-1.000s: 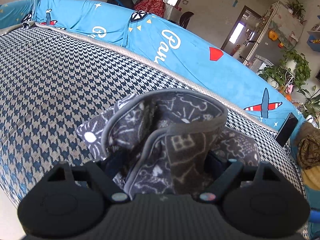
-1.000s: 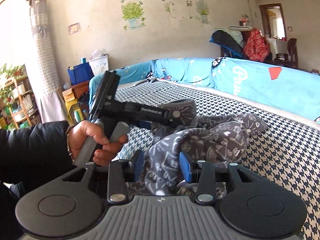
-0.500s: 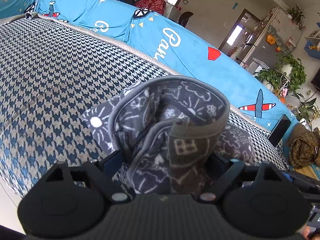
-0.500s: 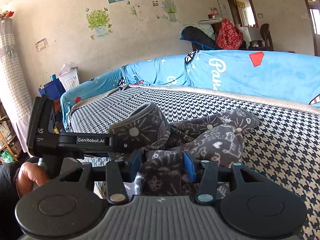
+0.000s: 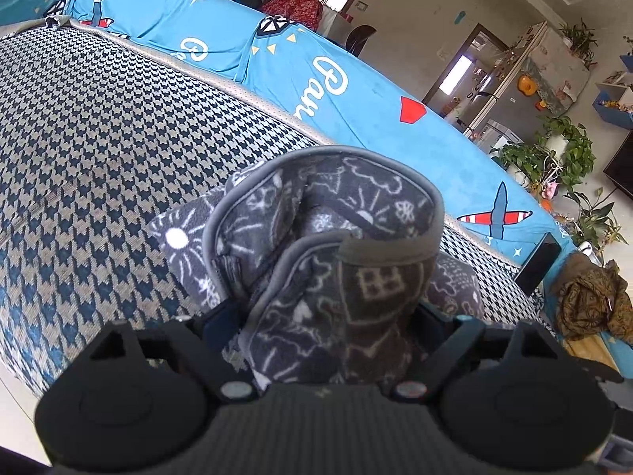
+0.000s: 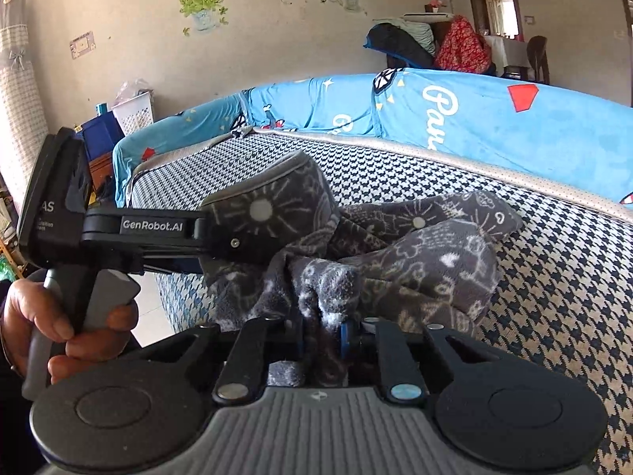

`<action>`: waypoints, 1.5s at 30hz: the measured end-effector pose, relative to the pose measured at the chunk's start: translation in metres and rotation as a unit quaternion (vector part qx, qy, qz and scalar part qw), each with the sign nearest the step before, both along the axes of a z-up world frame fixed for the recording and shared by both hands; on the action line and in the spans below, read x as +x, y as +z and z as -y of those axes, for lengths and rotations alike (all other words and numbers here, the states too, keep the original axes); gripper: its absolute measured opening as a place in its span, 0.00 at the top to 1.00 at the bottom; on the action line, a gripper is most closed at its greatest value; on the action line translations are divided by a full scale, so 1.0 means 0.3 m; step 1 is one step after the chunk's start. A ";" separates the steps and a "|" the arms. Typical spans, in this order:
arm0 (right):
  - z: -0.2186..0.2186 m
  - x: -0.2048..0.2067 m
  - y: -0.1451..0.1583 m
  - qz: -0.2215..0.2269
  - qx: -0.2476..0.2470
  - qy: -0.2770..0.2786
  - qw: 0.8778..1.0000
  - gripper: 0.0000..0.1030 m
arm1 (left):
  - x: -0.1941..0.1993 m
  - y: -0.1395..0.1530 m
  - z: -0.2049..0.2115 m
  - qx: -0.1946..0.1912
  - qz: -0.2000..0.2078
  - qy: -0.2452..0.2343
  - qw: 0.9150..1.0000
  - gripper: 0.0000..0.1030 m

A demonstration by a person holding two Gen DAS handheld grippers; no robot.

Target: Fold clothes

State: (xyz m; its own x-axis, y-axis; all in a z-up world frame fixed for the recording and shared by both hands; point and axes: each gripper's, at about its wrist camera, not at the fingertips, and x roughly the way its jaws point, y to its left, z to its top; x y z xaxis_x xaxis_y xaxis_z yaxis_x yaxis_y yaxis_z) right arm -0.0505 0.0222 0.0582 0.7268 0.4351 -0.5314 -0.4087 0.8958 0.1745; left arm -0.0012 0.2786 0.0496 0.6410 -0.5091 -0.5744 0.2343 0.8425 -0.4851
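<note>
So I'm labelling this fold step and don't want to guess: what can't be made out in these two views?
- Garment type: the grey patterned fleece garment is bunched in both views, so its shape is unreadable.
- Left gripper jaws: left wrist view, fleece covers their tips.
- Right gripper pad contact: right wrist view, fabric hides it.
- Person's hand: cut off by the frame's left edge.
- Sofa front edge: hidden behind the grippers.

Left gripper clamped wide on bunched cloth, held level by a hand; right gripper pinched narrow on the same cloth.
</note>
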 end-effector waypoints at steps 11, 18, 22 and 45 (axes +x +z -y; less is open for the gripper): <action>0.141 -0.019 0.092 0.060 0.053 -0.084 0.993 0.88 | 0.044 0.109 0.066 -0.040 0.027 -0.017 0.999 0.11; 0.393 -0.002 0.157 0.109 0.085 -0.296 0.945 0.88 | 0.154 0.178 0.205 -0.026 0.055 -0.048 0.997 0.10; 0.554 -0.004 0.188 0.132 0.103 -0.419 0.893 0.88 | 0.222 0.162 0.296 -0.016 0.049 -0.062 0.997 0.10; 0.691 0.051 0.158 0.078 0.050 -0.415 0.905 0.54 | 0.352 0.112 0.298 -0.013 0.010 -0.019 1.000 0.06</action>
State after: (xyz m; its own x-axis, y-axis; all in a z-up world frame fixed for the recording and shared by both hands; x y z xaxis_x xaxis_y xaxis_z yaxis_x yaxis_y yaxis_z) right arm -0.0353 -0.1851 0.1058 0.8885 -0.2549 -0.3817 0.3707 0.8888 0.2695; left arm 0.1044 0.1892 0.0833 0.6329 -0.5472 -0.5477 0.2757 0.8203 -0.5010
